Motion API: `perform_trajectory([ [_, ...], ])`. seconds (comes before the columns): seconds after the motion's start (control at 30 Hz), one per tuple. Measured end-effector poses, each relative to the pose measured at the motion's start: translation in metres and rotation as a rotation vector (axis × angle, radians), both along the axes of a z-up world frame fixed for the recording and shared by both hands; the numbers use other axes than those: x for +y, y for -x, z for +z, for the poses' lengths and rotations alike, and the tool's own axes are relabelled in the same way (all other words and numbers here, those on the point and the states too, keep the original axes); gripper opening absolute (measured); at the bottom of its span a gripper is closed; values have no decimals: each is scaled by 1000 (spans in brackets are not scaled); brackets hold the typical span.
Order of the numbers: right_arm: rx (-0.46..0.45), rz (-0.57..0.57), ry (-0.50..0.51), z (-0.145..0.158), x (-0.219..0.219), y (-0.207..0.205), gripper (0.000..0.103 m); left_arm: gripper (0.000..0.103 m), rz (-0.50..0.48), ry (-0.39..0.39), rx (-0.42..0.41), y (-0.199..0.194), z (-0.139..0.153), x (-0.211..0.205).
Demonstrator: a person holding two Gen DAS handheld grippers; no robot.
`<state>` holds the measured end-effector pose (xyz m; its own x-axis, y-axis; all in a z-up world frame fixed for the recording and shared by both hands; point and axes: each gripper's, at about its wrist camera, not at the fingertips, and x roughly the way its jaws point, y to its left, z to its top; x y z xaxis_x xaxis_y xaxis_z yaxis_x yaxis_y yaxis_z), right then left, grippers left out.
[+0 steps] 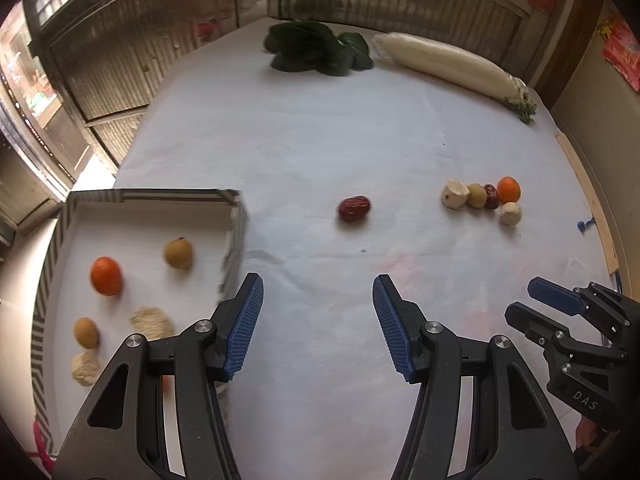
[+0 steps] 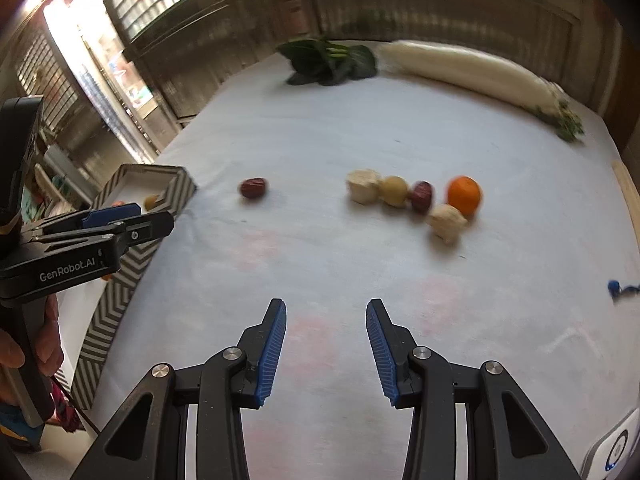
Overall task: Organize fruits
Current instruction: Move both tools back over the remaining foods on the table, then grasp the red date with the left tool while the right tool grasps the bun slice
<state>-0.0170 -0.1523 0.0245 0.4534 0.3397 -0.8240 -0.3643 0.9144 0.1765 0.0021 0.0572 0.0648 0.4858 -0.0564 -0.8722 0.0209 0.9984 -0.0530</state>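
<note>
A striped-walled box [image 1: 236,236] [image 2: 160,192] at the left holds an orange [image 1: 106,276], two yellow-brown fruits [image 1: 178,254] and pale lumps. On the white cloth lies a lone red date [image 1: 354,209] [image 2: 253,188]. Farther right is a cluster: a pale piece [image 2: 362,186], a yellow fruit [image 2: 394,191], a dark date [image 2: 422,196], an orange [image 2: 464,194] and another pale lump [image 2: 446,220]. My left gripper [image 1: 318,288] hangs open and empty beside the box. My right gripper [image 2: 326,312] is open and empty over bare cloth, short of the cluster.
Dark leafy greens [image 1: 316,50] and a long white radish [image 1: 444,64] lie at the table's far edge. A small blue object [image 2: 620,290] sits at the right. A hand [image 2: 24,356] grips the left tool. Wooden slatted walls surround the table.
</note>
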Motion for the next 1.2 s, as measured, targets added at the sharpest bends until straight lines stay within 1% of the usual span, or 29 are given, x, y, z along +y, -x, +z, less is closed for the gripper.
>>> perform_trajectory([
  [0.17,23,-4,-34,-6,-7,-10,40,57,-12,3,26,-11,-6,-11],
  [0.33,42,4,-65,-14,-4,-32,40,57,-9,-4,31,-22,-8,-16],
  [0.63,55,56,-80,-25,10,-74,40,57,20,-1,54,-39,-14,-12],
  [0.83,46,54,-87,-27,7,-97,40,57,32,3,66,-53,-20,-14],
  [1.03,18,68,-61,-25,14,-108,40,57,19,1,79,-67,-28,-21],
  [1.2,-28,65,-10,-26,23,-111,40,57,6,-5,76,-77,-33,-24],
])
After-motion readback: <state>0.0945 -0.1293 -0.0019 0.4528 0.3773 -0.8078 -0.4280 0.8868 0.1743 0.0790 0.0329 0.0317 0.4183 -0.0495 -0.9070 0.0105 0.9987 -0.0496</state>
